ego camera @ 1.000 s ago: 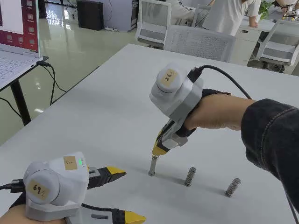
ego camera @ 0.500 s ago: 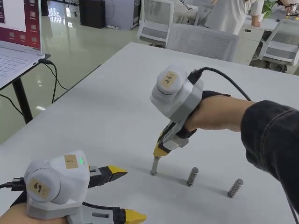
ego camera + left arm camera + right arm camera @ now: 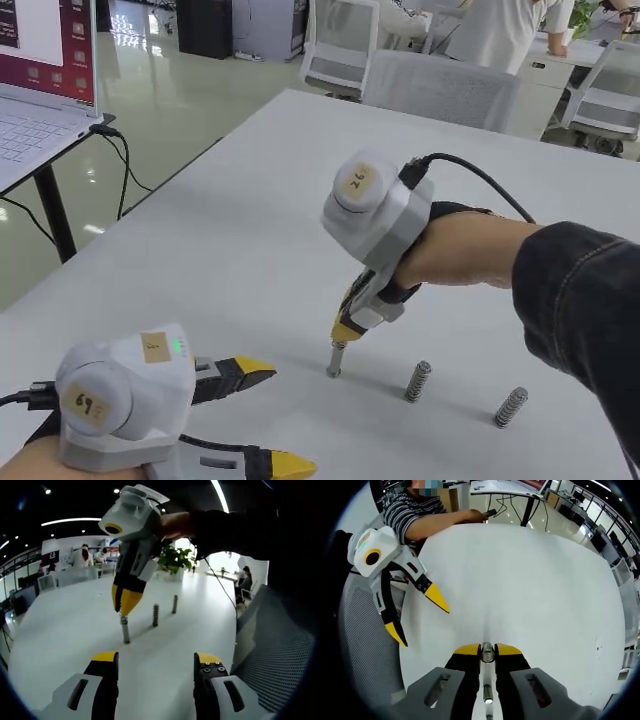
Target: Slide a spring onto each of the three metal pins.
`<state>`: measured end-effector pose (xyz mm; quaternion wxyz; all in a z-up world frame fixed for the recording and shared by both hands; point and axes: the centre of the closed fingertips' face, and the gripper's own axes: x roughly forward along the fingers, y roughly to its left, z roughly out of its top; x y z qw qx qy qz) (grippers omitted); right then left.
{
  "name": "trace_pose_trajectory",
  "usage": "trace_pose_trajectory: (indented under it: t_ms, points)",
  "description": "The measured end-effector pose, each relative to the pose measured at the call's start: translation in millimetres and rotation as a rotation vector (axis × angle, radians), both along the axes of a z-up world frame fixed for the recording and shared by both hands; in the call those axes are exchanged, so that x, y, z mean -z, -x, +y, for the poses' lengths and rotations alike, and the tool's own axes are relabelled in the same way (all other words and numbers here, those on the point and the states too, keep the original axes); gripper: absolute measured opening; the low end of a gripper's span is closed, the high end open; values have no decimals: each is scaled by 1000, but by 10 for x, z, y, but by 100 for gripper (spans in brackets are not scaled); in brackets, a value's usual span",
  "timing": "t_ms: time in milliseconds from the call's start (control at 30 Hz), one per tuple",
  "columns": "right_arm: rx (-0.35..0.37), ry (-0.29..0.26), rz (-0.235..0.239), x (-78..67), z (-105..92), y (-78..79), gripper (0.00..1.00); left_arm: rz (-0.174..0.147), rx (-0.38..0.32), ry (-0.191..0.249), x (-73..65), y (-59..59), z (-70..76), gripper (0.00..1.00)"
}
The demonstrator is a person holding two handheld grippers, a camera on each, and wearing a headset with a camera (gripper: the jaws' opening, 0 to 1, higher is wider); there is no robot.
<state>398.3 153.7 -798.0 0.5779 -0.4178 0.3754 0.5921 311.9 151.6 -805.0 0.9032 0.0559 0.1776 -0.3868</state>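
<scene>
R gripper [image 3: 340, 334] clenched on spring [image 3: 488, 653], tips pointing down at top of left pin [image 3: 335, 364], which stands upright on tabletop [image 3: 250, 230]. Middle spring [image 3: 418, 381] and right spring [image 3: 510, 406] each sit on own pin. L gripper [image 3: 156, 658] released, jaws wide, nothing between them, low over tabletop, apart from pins.

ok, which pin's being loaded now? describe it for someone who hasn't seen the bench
White table, row of three pins. It's the end pin under the right gripper, which pinches a spring. Its lower shaft is bare; the middle pin and far pin are spring-covered.
</scene>
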Motion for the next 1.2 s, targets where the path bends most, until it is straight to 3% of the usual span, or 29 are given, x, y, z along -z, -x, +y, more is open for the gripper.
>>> trace_pose_trajectory:
  t_ms: [1200]
  points:
    - [-2, 60, -3, 305, 0, -5, 8, 7, -12, 4, 26, -16, 32, 54]
